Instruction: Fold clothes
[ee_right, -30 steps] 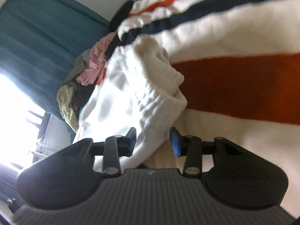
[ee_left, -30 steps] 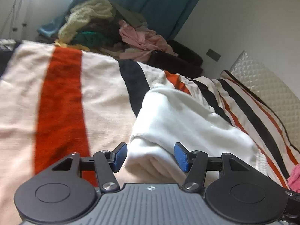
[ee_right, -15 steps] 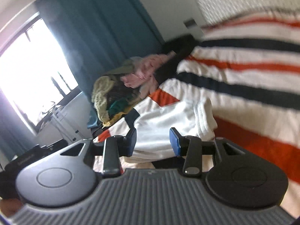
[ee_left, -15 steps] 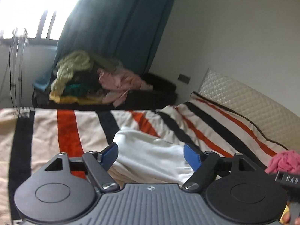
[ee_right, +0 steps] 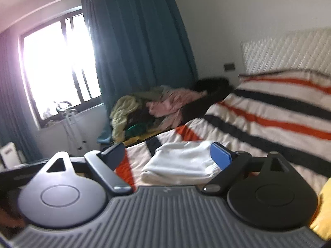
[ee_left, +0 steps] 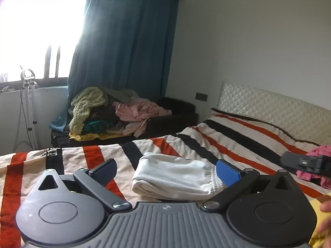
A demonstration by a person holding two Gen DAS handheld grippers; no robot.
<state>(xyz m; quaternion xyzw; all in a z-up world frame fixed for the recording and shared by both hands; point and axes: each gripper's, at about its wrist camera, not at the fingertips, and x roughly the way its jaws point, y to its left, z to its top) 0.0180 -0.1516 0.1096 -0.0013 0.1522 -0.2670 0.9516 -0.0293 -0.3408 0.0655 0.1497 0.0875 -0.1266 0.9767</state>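
Note:
A folded white garment (ee_left: 175,175) lies on the striped bed cover (ee_left: 238,144); it also shows in the right wrist view (ee_right: 182,163). My left gripper (ee_left: 166,171) is open and empty, held back above the bed with the garment seen between its fingers. My right gripper (ee_right: 169,155) is open and empty, also pulled back from the garment. Part of the right gripper's body (ee_left: 306,163) shows at the right edge of the left wrist view.
A pile of unfolded clothes (ee_left: 115,113) lies on a dark bench under the blue curtain (ee_left: 124,51). A pink garment (ee_left: 318,165) lies on the bed at the right. A quilted headboard (ee_left: 269,111) stands behind. Yellow cloth (ee_right: 322,206) is at the right edge.
Both grippers have let go of the white garment, opened wider and drawn back and up from it. The garment now lies folded on the bed.

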